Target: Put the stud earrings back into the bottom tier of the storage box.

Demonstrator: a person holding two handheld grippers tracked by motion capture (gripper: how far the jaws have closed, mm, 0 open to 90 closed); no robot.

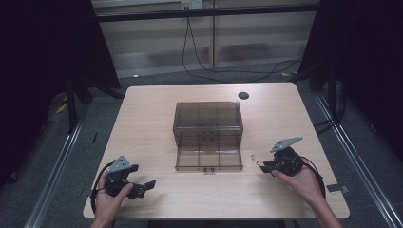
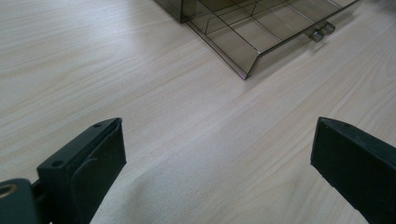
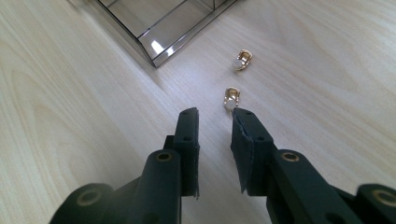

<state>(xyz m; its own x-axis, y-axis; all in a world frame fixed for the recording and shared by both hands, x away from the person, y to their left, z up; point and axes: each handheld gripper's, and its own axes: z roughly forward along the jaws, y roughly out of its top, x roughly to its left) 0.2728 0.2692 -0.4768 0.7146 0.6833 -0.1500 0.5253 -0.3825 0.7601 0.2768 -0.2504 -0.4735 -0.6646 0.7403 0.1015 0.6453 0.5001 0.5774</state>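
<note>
Jaws of right gripper [image 3: 215, 114] narrowed to a slim gap, nothing clamped between; nearer gold clip [image 3: 231, 98] lying just past the tip of one jaw, seemingly touching it or nearly so. Second gold clip [image 3: 243, 59] a little farther on, apart from the first, near the front corner of the smoky drawer box [image 1: 208, 121]. Both clips flat on the surface [image 1: 152, 114], to the right of the box's pulled-out drawer [image 1: 209, 157] in the high view. Jaws of left gripper [image 2: 217, 154] spread wide, empty, bare wood between; held low in the left hand [image 1: 111, 197], well to the left of the drawer box and nearer the front edge. Right hand [image 1: 304, 183] on the other side of the box, gripper pointing toward the drawer.

No brand, label or readable writing anywhere. Drawer box of tinted clear plastic, divided into compartments, central on the surface. Pale wood-grain top with rounded corners; small black disc [image 1: 243, 95] behind the box near the far edge. Beyond that, grey floor, loose black cables [image 1: 199, 66], metal floor rails, dark curtains on either side.
</note>
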